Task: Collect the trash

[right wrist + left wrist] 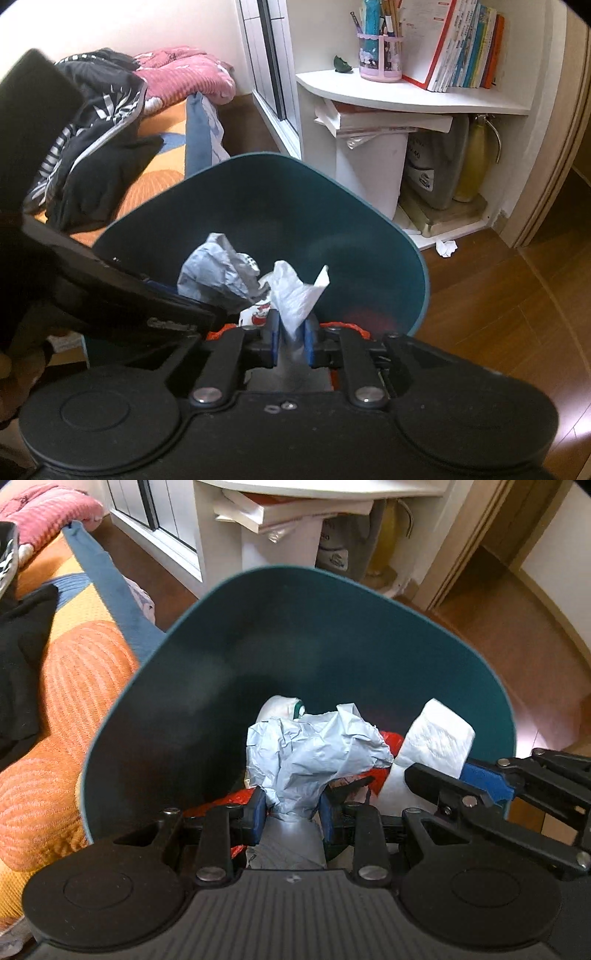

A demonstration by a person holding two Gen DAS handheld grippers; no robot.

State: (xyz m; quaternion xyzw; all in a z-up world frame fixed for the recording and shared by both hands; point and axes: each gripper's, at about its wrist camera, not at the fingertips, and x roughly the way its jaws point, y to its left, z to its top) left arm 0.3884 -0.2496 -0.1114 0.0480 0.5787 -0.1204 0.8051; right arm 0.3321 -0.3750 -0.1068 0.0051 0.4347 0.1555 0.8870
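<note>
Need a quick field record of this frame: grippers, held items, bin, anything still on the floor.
left gripper: shut on crumpled grey paper, over the bin
right gripper: shut on white tissue, over the bin
bin: teal, open, red wrapper inside
floor: crumpled white paper near the shelf
</note>
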